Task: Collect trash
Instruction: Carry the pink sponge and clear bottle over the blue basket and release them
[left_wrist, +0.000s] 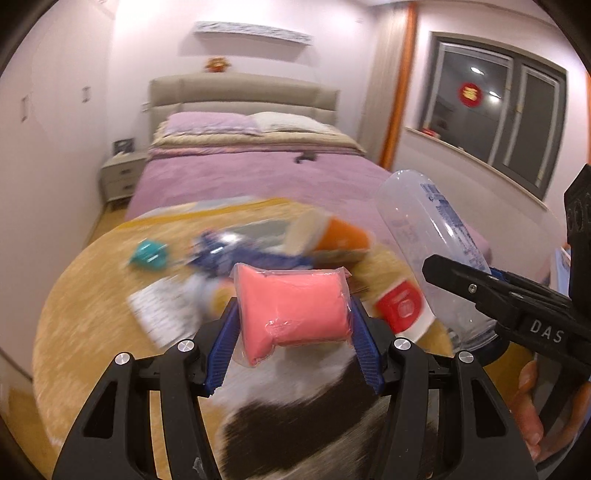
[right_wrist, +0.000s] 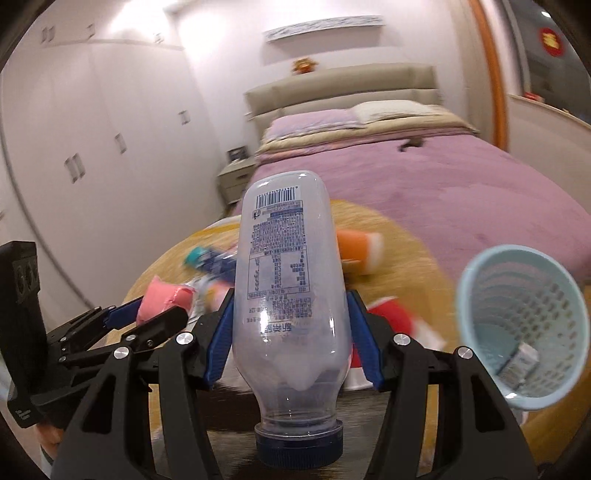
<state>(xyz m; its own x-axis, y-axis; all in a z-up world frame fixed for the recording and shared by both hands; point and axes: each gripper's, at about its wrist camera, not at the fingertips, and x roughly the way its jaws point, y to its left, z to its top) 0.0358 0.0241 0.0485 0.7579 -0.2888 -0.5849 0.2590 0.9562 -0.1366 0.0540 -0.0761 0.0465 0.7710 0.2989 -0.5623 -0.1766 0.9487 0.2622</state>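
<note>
Bottle (right_wrist: 288, 291), clear plastic with a dark blue cap, clamped across its body by the right gripper (right_wrist: 291, 332); jaws closed on it, cap end toward the camera, base pointing out toward the bed (right_wrist: 461, 192). Grip sits low on the body, likely to keep the long, light shell from pivoting. Left gripper (left_wrist: 293, 317) has its jaws closed on a pink wrapped packet (left_wrist: 291, 310), held crosswise between the blue pads (left_wrist: 227, 332) so its short side takes the squeeze. Both items hang clear above a round yellow rug (left_wrist: 85, 314), neither touching it. More trash remains in the middle of the rug: a teal piece (left_wrist: 147, 254), a blue wrapper (left_wrist: 236, 251), an orange-and-white pack (left_wrist: 332, 236), a red-and-white one (left_wrist: 402, 306) and a pale sheet (left_wrist: 162, 310), all blurred. Light blue perforated bin (right_wrist: 524, 332) stands at the rug's right edge, beside the right gripper, mouth facing the right wrist camera, one small box (right_wrist: 517, 365) already inside. Judgement: both loads are mid-carry toward that bin; the bottle is nearer, so it probably goes in first.
</note>
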